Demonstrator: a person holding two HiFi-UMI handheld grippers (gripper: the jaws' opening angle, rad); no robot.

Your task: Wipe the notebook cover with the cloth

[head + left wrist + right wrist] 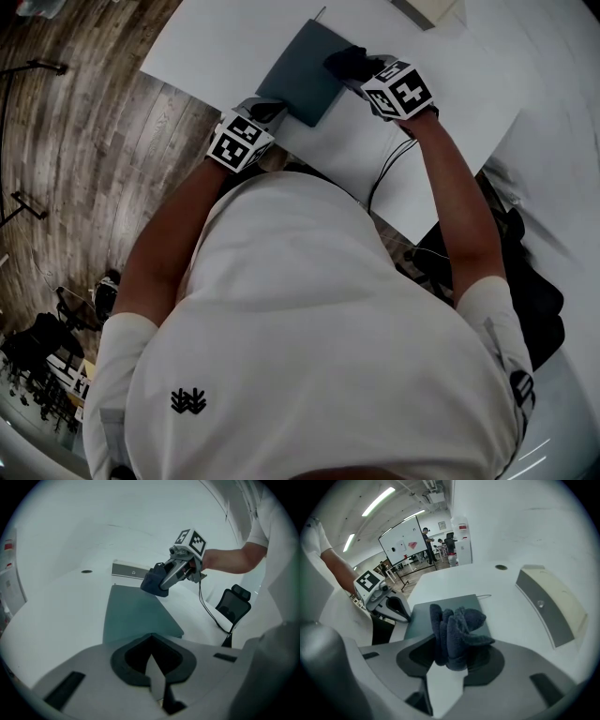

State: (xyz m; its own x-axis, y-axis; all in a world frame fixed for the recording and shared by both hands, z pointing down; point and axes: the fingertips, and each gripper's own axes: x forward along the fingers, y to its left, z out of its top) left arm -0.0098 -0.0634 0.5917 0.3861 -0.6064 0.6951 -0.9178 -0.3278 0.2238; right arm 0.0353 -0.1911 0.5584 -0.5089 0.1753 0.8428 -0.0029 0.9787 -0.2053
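A dark teal notebook (302, 73) lies flat on the white table (225, 42). My right gripper (361, 70) is shut on a bunched dark blue cloth (457, 630), which hangs over the notebook's (419, 618) right part. In the left gripper view the cloth (151, 583) sits at the far corner of the notebook (133, 613), and I cannot tell whether it touches the cover. My left gripper (151, 639) is shut with nothing between its jaws. Its tips (407, 617) rest at the notebook's near left edge.
A flat grey-and-beige box (548, 604) lies on the table beyond the notebook, near a round hole (501, 567). A black cable (389, 169) trails from the right gripper over the table's edge. A black chair (233, 604) stands beside the table, over wood floor (75, 141).
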